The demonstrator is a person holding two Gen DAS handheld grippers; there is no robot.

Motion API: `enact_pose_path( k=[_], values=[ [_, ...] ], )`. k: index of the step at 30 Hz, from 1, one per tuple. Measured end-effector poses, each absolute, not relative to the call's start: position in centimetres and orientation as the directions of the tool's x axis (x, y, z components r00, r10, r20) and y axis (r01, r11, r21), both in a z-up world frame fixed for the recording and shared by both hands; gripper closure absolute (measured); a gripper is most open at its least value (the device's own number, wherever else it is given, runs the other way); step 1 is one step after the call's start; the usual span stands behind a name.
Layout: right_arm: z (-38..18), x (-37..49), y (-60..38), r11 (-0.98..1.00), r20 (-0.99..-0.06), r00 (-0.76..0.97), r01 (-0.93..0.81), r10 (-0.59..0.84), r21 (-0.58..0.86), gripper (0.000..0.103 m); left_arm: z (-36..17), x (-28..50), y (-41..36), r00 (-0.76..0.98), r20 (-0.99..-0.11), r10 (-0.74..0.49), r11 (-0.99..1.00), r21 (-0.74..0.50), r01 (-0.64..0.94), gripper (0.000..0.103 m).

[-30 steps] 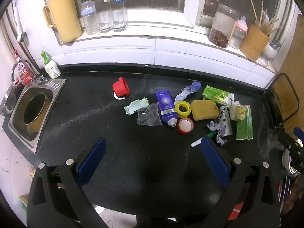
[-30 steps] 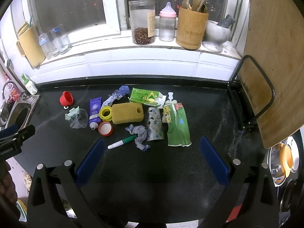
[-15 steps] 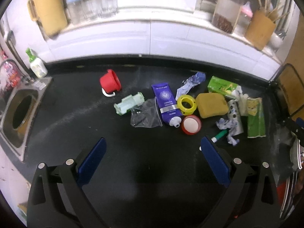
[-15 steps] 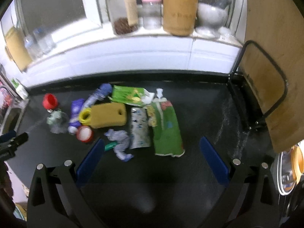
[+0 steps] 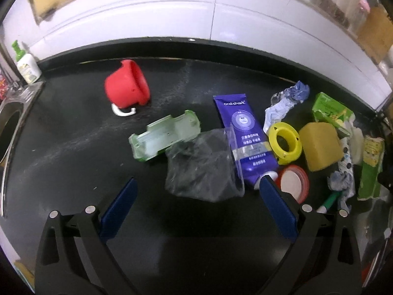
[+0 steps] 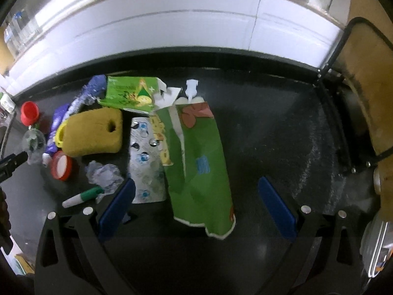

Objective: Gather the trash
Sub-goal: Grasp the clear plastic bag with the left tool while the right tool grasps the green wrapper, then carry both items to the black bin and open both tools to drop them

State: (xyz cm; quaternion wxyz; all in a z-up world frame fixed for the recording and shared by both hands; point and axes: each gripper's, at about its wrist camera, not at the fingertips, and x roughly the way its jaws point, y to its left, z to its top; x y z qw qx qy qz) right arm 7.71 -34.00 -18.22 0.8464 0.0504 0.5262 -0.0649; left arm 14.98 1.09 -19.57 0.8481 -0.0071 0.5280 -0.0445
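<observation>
Trash lies on the black counter (image 5: 73,162). In the left wrist view my open left gripper (image 5: 196,209) hangs just in front of a crumpled clear plastic cup (image 5: 203,167), with a pale green plastic piece (image 5: 164,137), a purple tube (image 5: 243,132), a yellow ring (image 5: 285,142) and a red lid (image 5: 293,182) around it. In the right wrist view my open right gripper (image 6: 194,209) straddles the near end of a flat green pouch (image 6: 199,162), beside a silver wrapper (image 6: 145,162), a yellow sponge (image 6: 93,132) and a green marker (image 6: 83,196).
A red cup (image 5: 126,86) lies on its side at the back left. A steel sink (image 5: 9,127) is at the far left with a soap bottle (image 5: 25,64). A wooden board in a black rack (image 6: 368,93) stands at the right end. White tiled wall runs behind.
Both grippers have moved down and forward toward the counter. The trash now looks much larger and closer, the left over the clear cup, the right over the green pouch. Both stay open.
</observation>
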Motion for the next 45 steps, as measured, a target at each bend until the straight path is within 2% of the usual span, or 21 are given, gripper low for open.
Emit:
enact_pose_path(
  k=[5,6,7,8,9,13,15,16,30,40,45],
  values=[
    [-20.0,9.2,-34.5,0.987,-0.917,0.395,0.160,-0.055,0.010,0.006,-22.0,17.0,0.0,0.398,-0.916,-0.042,0.998,-0.019,0.063,0.007],
    [-20.2,9.4,-34.5,0.988,-0.919,0.391,0.157,-0.051,0.012,0.009,-22.2,17.2,0.0,0.396,-0.917,-0.044,0.998,-0.024,0.057,0.007],
    [-20.5,9.5,-34.5,0.988,-0.921,0.386,0.152,-0.048,0.012,0.020,-22.3,17.3,0.0,0.394,-0.917,-0.054,0.998,-0.035,0.054,0.008],
    [-20.6,9.6,-34.5,0.989,-0.924,0.379,0.149,-0.046,0.011,0.030,-22.4,17.4,0.0,0.389,-0.919,-0.059,0.998,-0.041,0.055,0.017],
    [-20.7,9.6,-34.4,0.989,-0.926,0.374,0.149,-0.047,0.010,0.047,-22.4,17.5,0.1,0.379,-0.923,-0.071,0.997,-0.052,0.060,0.035],
    [-20.3,9.1,-33.9,0.990,-0.921,0.385,0.141,-0.052,0.003,0.051,-22.1,17.0,0.3,0.369,-0.925,-0.096,0.995,-0.082,0.053,0.050],
    [-19.6,8.7,-33.7,0.991,-0.914,0.402,0.137,-0.056,0.000,0.053,-21.6,16.4,0.5,0.378,-0.922,-0.084,0.996,-0.069,0.053,0.061],
    [-19.2,8.5,-33.6,0.990,-0.911,0.409,0.139,-0.056,0.001,0.053,-21.1,16.1,0.5,0.383,-0.920,-0.082,0.996,-0.066,0.054,0.063],
    [-11.0,4.4,-30.5,0.995,-0.841,0.540,0.096,-0.029,0.027,0.055,-13.7,9.9,0.5,0.456,-0.885,-0.100,0.993,-0.065,0.094,0.066],
    [-9.1,1.6,-28.3,0.999,-0.822,0.569,0.049,-0.011,0.020,0.055,-11.0,6.1,1.5,0.495,-0.865,-0.081,0.996,-0.051,0.073,0.066],
    [-7.6,1.7,-25.1,0.999,-0.807,0.590,-0.032,0.034,0.019,0.055,-9.4,4.2,3.6,0.520,-0.853,-0.042,0.999,-0.040,0.016,0.066]
  ],
)
